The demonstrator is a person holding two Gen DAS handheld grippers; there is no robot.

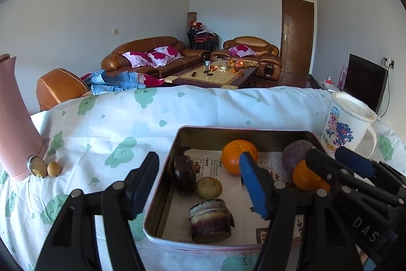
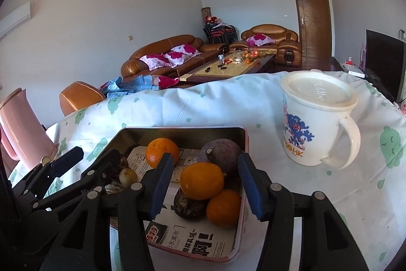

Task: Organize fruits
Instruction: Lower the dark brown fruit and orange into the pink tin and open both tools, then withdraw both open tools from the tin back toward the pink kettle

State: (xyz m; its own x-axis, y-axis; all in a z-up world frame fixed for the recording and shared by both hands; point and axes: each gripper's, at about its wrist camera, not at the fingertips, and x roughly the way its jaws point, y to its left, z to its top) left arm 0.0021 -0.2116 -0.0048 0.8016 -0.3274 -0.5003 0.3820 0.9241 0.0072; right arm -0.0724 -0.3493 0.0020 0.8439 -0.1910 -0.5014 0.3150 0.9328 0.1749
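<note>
A metal tin (image 1: 241, 137) (image 2: 177, 130) lined with printed paper holds an orange (image 1: 234, 157), a purple passion fruit (image 1: 295, 154), a small yellowish fruit (image 1: 209, 187), a dark brown fruit (image 1: 184, 174) and a stubby cane piece (image 1: 210, 220). My left gripper (image 1: 198, 184) stands open astride the tin's left wall, above the yellowish fruit and gripping nothing. My right gripper (image 2: 206, 184) is open too. A second orange (image 2: 201, 181) sits between its blue pads with a gap on each side, resting on a third orange (image 2: 223, 207) and a brown fruit (image 2: 190, 205).
A small tan fruit (image 1: 54, 168) and a cut slice (image 1: 38, 167) lie on the tablecloth beside a pink jug (image 1: 17, 131) at the left. A lidded white mug (image 2: 312, 119) stands right of the tin. Sofas and a coffee table lie beyond the table's far edge.
</note>
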